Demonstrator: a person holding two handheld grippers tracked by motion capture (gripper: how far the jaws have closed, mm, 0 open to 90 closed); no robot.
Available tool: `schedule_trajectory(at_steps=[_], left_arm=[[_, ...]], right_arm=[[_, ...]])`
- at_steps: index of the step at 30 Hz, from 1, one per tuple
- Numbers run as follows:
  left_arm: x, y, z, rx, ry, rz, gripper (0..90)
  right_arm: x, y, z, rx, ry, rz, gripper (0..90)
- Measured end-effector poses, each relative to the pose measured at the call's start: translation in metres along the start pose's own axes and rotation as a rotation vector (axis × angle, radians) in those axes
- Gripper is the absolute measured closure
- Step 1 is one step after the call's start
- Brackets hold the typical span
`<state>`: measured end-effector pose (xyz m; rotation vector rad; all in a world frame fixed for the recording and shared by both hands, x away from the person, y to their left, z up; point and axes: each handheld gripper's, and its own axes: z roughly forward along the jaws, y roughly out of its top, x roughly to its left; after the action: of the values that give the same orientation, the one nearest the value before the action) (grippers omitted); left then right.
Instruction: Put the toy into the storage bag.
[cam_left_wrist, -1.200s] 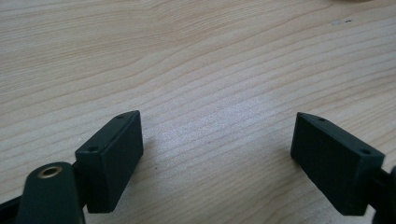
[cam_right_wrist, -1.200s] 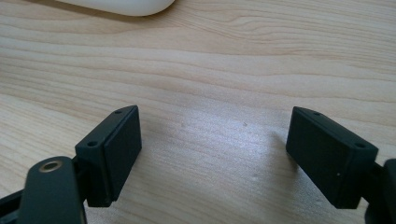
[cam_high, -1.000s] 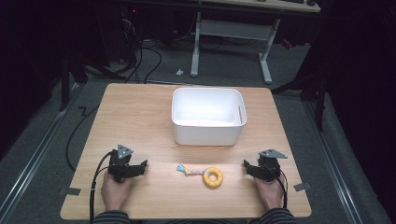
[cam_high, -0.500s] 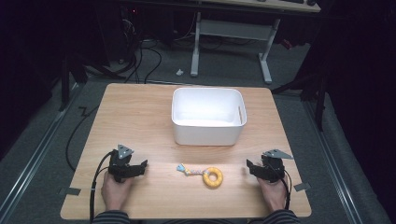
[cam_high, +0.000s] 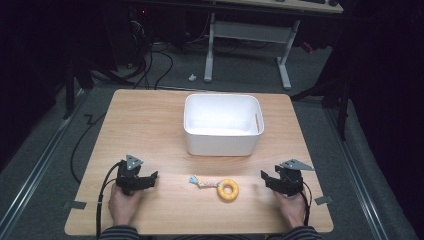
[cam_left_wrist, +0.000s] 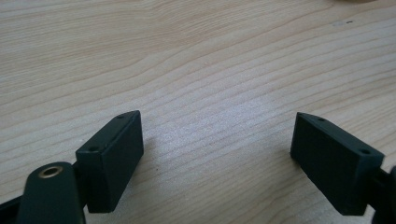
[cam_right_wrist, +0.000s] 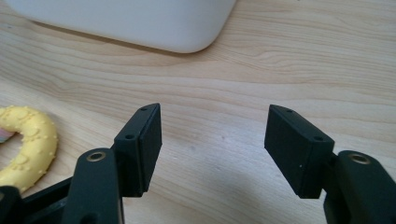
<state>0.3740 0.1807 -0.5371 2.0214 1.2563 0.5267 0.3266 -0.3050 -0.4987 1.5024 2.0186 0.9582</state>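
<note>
Since the earlier frames the right gripper (cam_high: 270, 180) has shifted slightly toward the right edge of the tabletop (cam_high: 150, 125) and lifted a little, and its jaws have just been closing partway with nothing between them; the left gripper (cam_high: 150, 178) holds the same spot near the front left corner. Both grippers rest in the person's hands at the front edge, jaws pointing inward toward each other. In the right gripper view, the right gripper (cam_right_wrist: 212, 135) stands with its jaws spread, bare wood showing in the gap, and the yellow ring toy (cam_right_wrist: 28, 144) lies at the left margin, clear of the near jaw. In the left gripper view, the left gripper (cam_left_wrist: 217, 154) stands with its jaws spread wide over bare wood, pinching nothing. In the high view, the yellow ring toy (cam_high: 228, 190) lies flat on the tabletop near the front edge, between the two grippers and nearer the right one, touching neither. A short knotted rope tail (cam_high: 200, 182) extends from the ring toward the left gripper. The white bin (cam_high: 222, 142) sits at the centre of the tabletop, toward the far edge, well apart from the ring and from both grippers
</note>
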Motion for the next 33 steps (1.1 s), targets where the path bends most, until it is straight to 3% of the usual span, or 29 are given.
schedule_trajectory(at_steps=[6, 18, 33], left_arm=[[0.0, 0.0, 0.0, 0.001, 0.0, 0.001, 17.6], [0.0, 0.0, 0.0, 0.002, 0.002, 0.003, 17.5], [0.0, 0.0, 0.0, 0.001, 0.001, 0.002, 17.6]], right_arm=[[0.007, 0.007, 0.002, 0.011, 0.024, -0.042, 39.3], [0.018, 0.016, 0.0, 0.004, 0.069, -0.079, 41.7], [0.042, 0.032, -0.006, -0.008, 0.175, -0.141, 44.9]])
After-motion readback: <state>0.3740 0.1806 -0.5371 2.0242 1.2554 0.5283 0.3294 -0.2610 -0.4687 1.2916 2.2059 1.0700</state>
